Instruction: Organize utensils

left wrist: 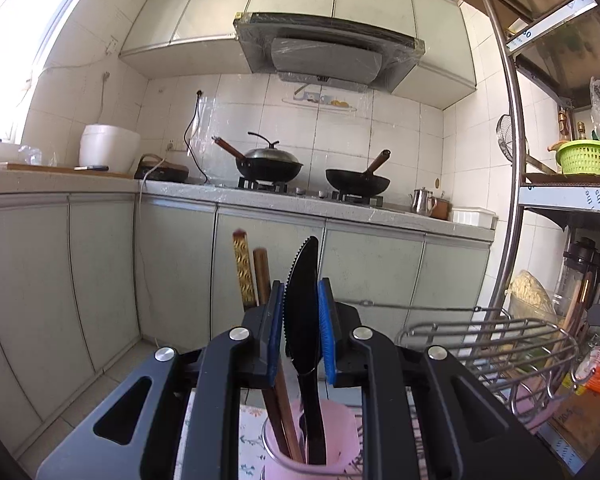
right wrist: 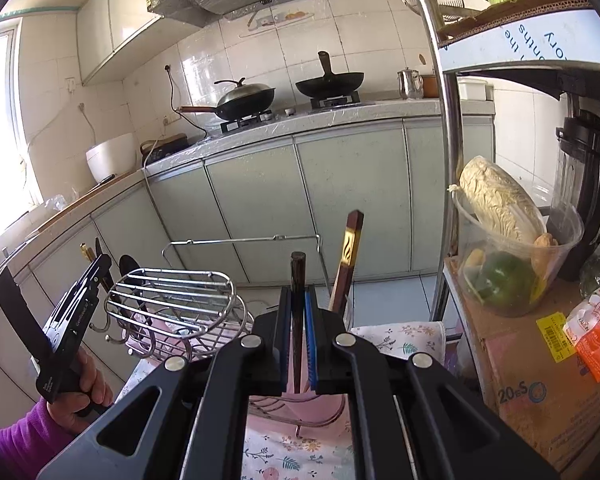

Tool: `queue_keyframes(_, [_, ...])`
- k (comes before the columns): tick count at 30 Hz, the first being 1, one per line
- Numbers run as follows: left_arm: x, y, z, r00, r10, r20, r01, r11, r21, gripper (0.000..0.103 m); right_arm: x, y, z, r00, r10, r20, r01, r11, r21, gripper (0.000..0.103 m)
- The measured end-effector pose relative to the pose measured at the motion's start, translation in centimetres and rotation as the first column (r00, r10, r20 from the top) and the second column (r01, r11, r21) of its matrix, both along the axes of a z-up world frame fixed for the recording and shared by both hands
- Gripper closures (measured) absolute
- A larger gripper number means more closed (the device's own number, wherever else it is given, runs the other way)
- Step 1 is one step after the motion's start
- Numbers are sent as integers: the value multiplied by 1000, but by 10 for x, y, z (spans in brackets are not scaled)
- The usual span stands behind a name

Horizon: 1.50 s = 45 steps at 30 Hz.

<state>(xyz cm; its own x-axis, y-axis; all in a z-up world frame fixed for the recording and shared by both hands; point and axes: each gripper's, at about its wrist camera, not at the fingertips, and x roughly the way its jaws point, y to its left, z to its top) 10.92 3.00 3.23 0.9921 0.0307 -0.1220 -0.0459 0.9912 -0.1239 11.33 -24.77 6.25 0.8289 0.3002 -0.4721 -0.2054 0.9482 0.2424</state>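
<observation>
Kitchen cabinets and a stove with two woks fill the background ahead of both tongs. Largest close by is the wire rack (left wrist: 488,344), just right of the left gripper (left wrist: 300,332) and left of the right gripper (right wrist: 298,344). Directly below the left gripper stands the pink cup (left wrist: 312,440), already holding brown chopsticks (left wrist: 282,412). Those jaws are clamped on an upright black serrated knife (left wrist: 302,300), its handle reaching down into the cup. The right gripper is closed on a dark chopstick (right wrist: 298,320), upright between its pads, while a gold-patterned chopstick (right wrist: 346,264) leans just to its right. My judgement: sorting is partly done; both held pieces remain to be released, and I cannot tell whether other loose utensils are left.
</observation>
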Motion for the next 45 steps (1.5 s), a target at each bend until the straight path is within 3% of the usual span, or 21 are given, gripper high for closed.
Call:
queue_keyframes(18, [-23, 6, -21, 986, -71, -152, 68, 997, -24, 86, -1, 11, -31, 994, 14, -108, -19, 999, -37, 96])
queue_keyframes(23, [-30, 7, -17, 978, -92, -185, 89, 996, -23, 84, -2, 13, -35, 990, 14, -139, -21, 999, -43, 85])
queue_keyframes(25, [-34, 8, -15, 976, -101, -192, 96, 995, -31, 73, -4, 12, -35, 990, 13, -142, -19, 999, -39, 85])
queue_keyframes(31, [-49, 9, -9, 972, -118, -204, 112, 993, -40, 65, -20, 11, -29, 993, 7, -122, -11, 999, -33, 84])
queue_keyframes(33, [-54, 10, -8, 968, -131, -215, 123, 991, -52, 61, -26, 10, -27, 994, 7, -113, -10, 1000, -25, 78])
queue_keyframes(34, [-56, 10, -7, 965, -138, -221, 129, 990, -57, 60, -30, 10, -26, 994, 7, -105, -9, 1000, -19, 67])
queue_keyframes(35, [-59, 9, -7, 962, -146, -229, 136, 989, -59, 59, -35, 10, -26, 996, 7, -93, -8, 1000, -11, 62])
queue_keyframes(45, [-87, -9, 1, 954, -166, -249, 167, 986, -17, 59, -66, 17, -32, 996, 31, -80, -29, 999, 27, 62])
